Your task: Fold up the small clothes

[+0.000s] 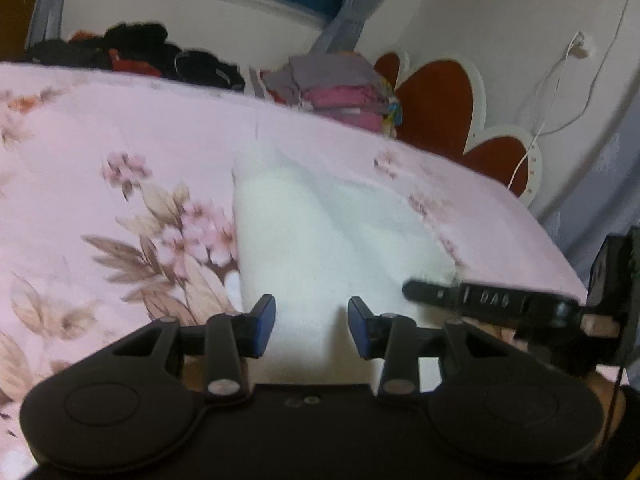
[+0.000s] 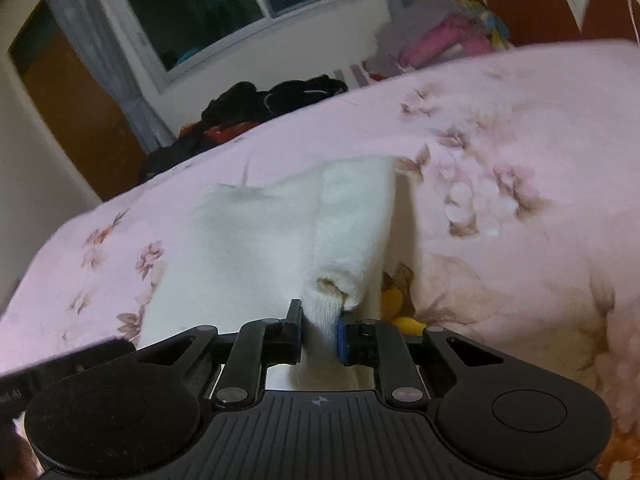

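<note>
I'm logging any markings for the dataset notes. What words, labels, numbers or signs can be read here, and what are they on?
"DAS", or close to it, blurred: raised letters on the right gripper finger, in the left wrist view.
Partial characters on a black bar at the right wrist view's left edge: too blurred to read.
Nothing readable on the white garment or floral bedspread.
</note>
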Demonstrator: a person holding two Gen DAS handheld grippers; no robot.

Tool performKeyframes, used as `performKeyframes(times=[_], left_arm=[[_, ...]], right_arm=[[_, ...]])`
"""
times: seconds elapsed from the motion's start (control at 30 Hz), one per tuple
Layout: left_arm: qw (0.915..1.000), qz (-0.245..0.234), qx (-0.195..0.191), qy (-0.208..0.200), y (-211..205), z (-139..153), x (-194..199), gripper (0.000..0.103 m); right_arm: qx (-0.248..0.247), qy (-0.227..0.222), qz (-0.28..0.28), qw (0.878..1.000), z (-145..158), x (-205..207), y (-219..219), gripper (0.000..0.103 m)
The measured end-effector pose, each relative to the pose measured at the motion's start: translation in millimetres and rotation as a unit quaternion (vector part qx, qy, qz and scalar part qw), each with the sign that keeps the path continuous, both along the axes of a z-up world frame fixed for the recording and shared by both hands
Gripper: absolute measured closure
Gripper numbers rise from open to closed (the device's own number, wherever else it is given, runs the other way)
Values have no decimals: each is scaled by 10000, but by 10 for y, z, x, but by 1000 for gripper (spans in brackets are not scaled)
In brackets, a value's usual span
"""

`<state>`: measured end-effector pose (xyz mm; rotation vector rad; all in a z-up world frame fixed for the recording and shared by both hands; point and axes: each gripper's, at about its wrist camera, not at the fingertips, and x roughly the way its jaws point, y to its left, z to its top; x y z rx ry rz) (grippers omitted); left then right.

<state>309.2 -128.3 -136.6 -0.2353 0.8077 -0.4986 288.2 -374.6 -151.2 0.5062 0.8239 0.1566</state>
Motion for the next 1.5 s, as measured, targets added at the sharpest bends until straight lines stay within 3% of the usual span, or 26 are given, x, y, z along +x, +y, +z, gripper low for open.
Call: performKeyframes(times=[0.1,0.4,0.63,0.77,0.83,0.93,1.2,1.37,1.5], left_arm=[[9998,22,170,115,-28,-87,19,64],[9994,15,186,296,73,-180,-46,61],[9990,-62,216,397,101,-248,-159,60],[9983,-184,325,447,110,-188,-215,61],[9986,-107,206,485,165,-93,-226,62],[9997,-42,28,235,205,109,-195,62],[9996,-162,9,-222,-103,393,243,62],[9990,-206,145,-365,-432,370,595,62],[9988,-78,312,-356,-589,218,873,62]], right_arm=[[17,64,42,10000,43,-2,-16,81],[158,421,102,9989,90,-479,-115,80],[-398,665,-118,9969,-15,-670,-58,80],[-760,736,60,9944,39,-656,24,80],[-841,769,108,9934,80,-665,29,80],[-848,504,42,9951,244,-659,0,80],[-949,-224,-176,9951,611,-121,-78,80],[-602,-91,-443,9972,455,366,-166,80],[-673,-7,-529,9963,318,701,-168,80]])
